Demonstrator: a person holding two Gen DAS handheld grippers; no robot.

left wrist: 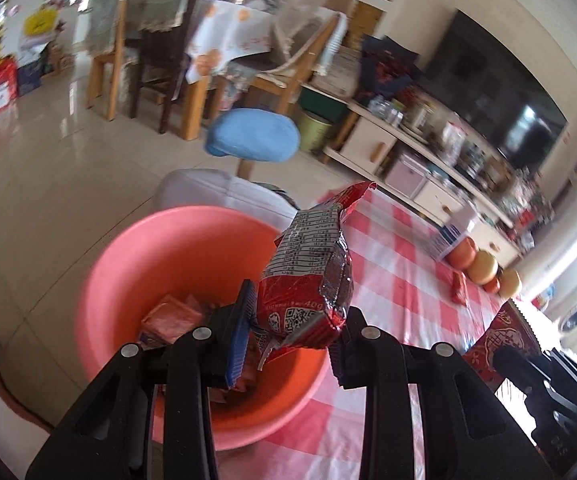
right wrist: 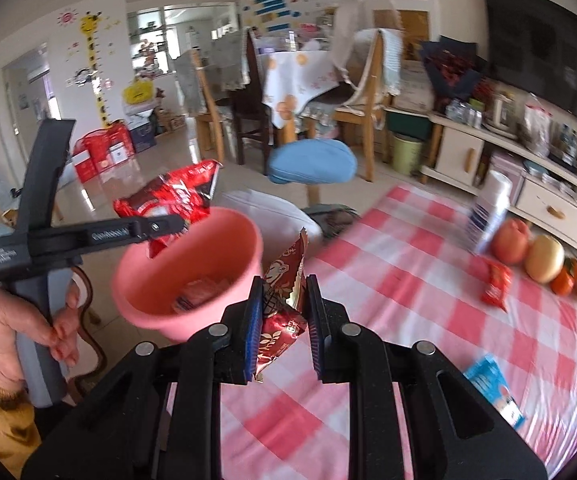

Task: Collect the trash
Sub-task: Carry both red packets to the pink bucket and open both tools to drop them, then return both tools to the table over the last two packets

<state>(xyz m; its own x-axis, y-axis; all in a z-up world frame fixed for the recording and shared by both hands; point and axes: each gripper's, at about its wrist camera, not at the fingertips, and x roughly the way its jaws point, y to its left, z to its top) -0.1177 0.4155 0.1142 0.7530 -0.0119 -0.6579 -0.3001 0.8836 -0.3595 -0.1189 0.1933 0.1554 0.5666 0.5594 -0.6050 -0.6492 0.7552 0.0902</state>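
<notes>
Left gripper (left wrist: 294, 320) — black two-finger tool with blue pads, clamped on a puffy red foil snack bag (left wrist: 310, 276); the bag stands up from the fingers above the near right rim of the basin. In the right wrist view the same gripper (right wrist: 176, 226) reaches in from the left, held by a hand (right wrist: 8, 332), with the bag (right wrist: 172, 204) over the basin's far left rim.

Right gripper (right wrist: 282, 320) — same make, fingers closed on a dark red and gold crinkled wrapper (right wrist: 282, 300), just right of the basin and low over the table.

Round salmon-pink plastic basin (left wrist: 160, 264) — stands at the near left edge of the table; several flat orange-red packets (left wrist: 172, 316) lie on its bottom.

Table with red-and-white checked cloth (right wrist: 400, 280) — carries the basin.

Small red sachet (right wrist: 496, 284) — lies on the cloth at the far right, near the fruit.

Row of round fruit (right wrist: 544, 258) — red, yellow and orange pieces along the far right edge.

Light blue packet (right wrist: 494, 390) — flat on the cloth, near right.

Blue cushioned stool (right wrist: 312, 162) — on the floor beyond the table.
</notes>
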